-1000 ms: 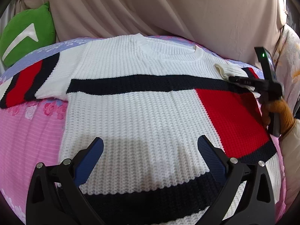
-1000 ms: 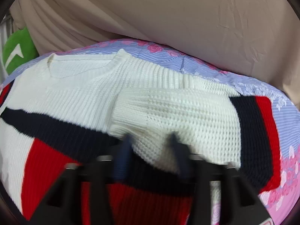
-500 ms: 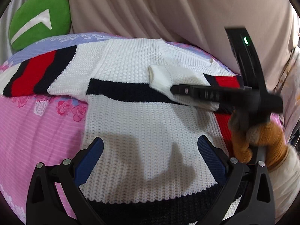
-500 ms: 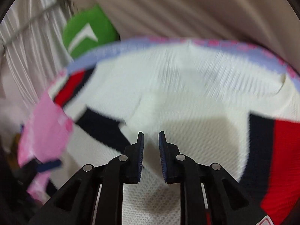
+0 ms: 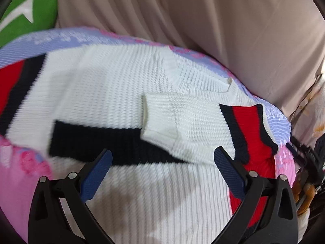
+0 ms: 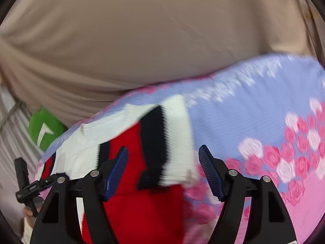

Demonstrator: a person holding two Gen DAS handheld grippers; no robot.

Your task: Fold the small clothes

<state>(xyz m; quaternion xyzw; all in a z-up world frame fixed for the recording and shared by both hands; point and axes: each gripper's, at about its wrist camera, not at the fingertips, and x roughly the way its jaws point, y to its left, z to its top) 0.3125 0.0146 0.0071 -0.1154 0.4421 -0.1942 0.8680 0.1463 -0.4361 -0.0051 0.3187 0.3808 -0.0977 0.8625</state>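
Note:
A white knit sweater (image 5: 113, 93) with a black band and red blocks lies flat on the bed. Its right sleeve (image 5: 182, 122) is folded in across the chest, cuff toward the middle. The other sleeve (image 5: 18, 89) stretches out to the left. My left gripper (image 5: 162, 172) hovers open over the sweater's belly, nothing between its pads. My right gripper (image 6: 163, 170) is at the folded shoulder (image 6: 162, 142), its jaws opening. The striped fold lies below them and the pads do not press on it.
A floral pink and lilac bedspread (image 6: 264, 122) covers the bed. A green cushion (image 5: 24, 16) sits at the back left against beige drapery (image 5: 203, 20). In the right wrist view the left gripper's body (image 6: 26, 181) shows at the left edge.
The right gripper carried the sleeve across the chest, let it go, opened, and swung back to the sweater's right edge. The left gripper moved over the sweater toward the chest.

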